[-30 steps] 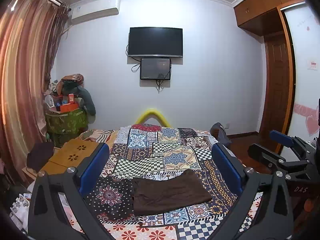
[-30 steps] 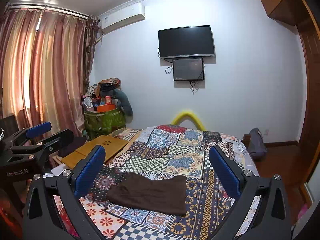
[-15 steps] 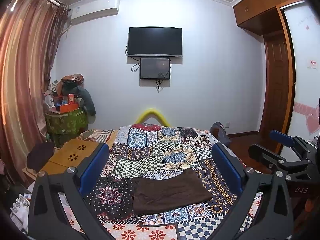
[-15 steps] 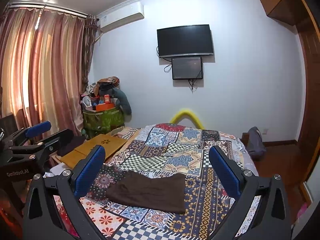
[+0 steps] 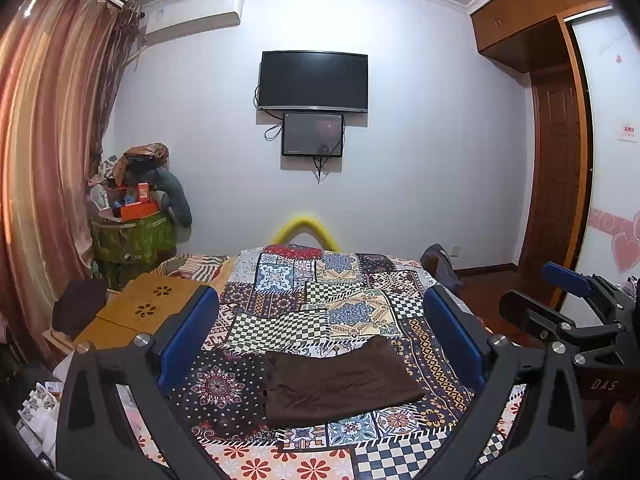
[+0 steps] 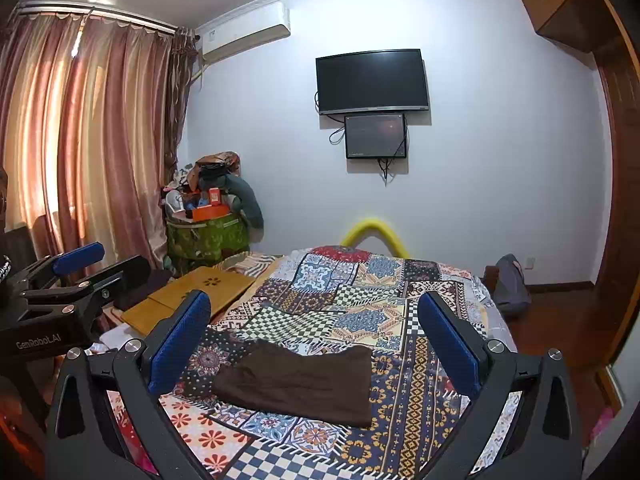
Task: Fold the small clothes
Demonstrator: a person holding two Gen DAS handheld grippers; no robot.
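A folded dark brown garment [image 5: 340, 384] lies flat on the patchwork bedspread [image 5: 320, 292] near the bed's front edge; it also shows in the right wrist view [image 6: 298, 384]. My left gripper [image 5: 320, 336] is open and empty, held above and in front of the garment. My right gripper [image 6: 314, 340] is open and empty, also held above it. The right gripper shows at the right edge of the left wrist view [image 5: 576, 300], and the left gripper at the left edge of the right wrist view [image 6: 68, 276].
A wooden lap table [image 5: 136, 312] sits at the bed's left side with a dark cloth [image 5: 78, 312] beside it. A green bag piled with clutter [image 5: 132, 232] stands in the corner by the curtains [image 5: 44, 168]. A grey bag [image 6: 510, 284] lies on the floor at right.
The right wrist view has tilted slightly; the garment and both grippers otherwise stay as they were.
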